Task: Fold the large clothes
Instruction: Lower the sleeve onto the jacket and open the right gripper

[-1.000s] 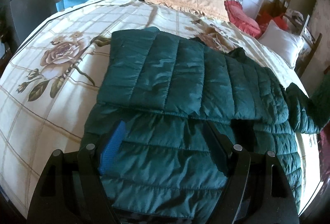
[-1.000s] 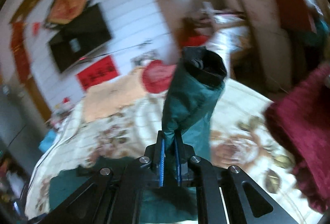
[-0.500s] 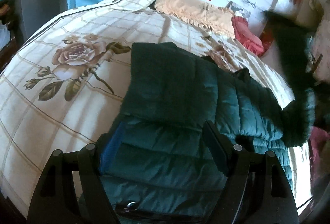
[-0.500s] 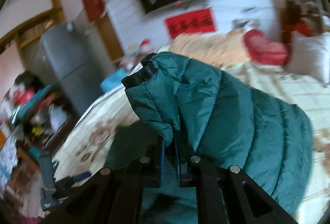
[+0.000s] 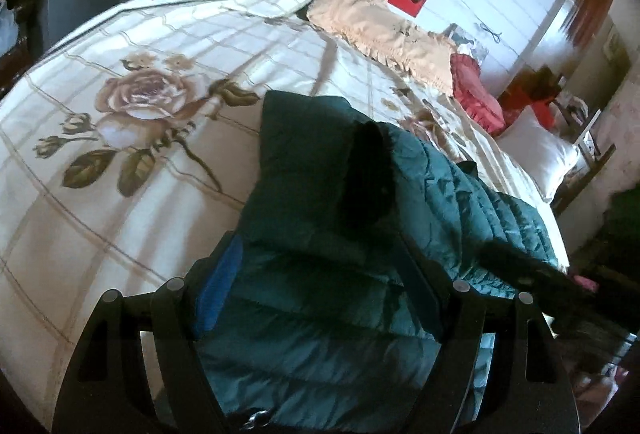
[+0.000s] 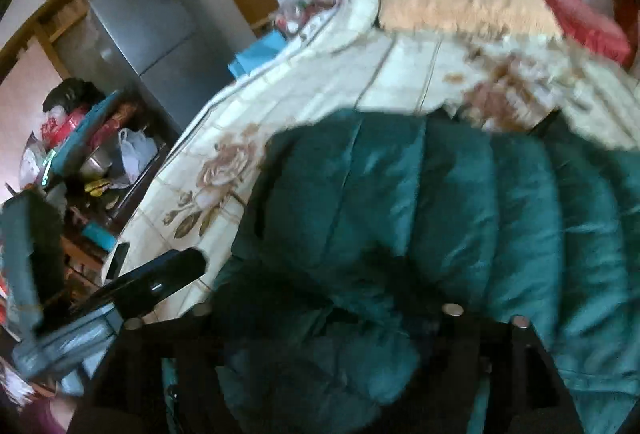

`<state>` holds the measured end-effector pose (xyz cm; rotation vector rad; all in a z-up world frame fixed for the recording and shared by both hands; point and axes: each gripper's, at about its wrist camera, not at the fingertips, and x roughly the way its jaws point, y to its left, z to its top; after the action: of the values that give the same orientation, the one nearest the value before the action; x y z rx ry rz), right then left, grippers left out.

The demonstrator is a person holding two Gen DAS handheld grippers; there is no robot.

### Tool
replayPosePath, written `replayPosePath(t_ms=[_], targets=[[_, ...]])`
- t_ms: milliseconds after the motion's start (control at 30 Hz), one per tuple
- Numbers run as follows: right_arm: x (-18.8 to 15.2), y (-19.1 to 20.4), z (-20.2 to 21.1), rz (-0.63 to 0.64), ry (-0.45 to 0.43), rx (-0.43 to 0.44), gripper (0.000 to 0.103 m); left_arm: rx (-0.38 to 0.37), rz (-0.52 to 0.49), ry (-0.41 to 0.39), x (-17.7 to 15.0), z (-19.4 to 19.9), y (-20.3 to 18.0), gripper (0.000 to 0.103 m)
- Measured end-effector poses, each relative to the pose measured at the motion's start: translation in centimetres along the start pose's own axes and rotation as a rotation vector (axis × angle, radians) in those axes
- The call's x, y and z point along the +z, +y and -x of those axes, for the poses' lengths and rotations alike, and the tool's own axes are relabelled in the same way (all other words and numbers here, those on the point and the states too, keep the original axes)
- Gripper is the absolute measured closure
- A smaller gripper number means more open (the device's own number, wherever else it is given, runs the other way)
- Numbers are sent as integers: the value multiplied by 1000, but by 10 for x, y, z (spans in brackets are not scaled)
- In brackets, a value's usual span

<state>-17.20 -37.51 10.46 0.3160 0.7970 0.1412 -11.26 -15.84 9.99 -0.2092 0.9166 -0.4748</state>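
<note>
On the bed (image 5: 132,170), near its foot edge, our green jacket (image 5: 320,306) lies spread across the rose-print quilt, one sleeve (image 5: 460,190) laid over its body toward the pillows. We judge the jacket light, puffy and slick-shelled: it will spring back from a crease and slide on itself, so the firmer hems and cuffs are the places to take hold, pinching several quilted layers at once. Our left gripper (image 5: 320,298) hangs just above the jacket's near hem, jaws wide, holding nothing. Our right gripper (image 6: 328,330) sits low over the sleeve; blur and shadow hide its fingers, so we cannot tell how its jaws stand.
</note>
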Motion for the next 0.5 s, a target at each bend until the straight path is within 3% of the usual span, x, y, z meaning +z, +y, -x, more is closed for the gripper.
replayPosePath(t_ms=[133,267,500], targets=[[-3,-23,48,-43,-51,-32,39,-35,16,10,6,-11,-10,25],[-14,-57,90,-68,-86,-150,38,-43,5,24,11,-22,-24,25],[-40,-122,142,-223,-115,-236,38,-18,-10,82,14,-55,-44,25]])
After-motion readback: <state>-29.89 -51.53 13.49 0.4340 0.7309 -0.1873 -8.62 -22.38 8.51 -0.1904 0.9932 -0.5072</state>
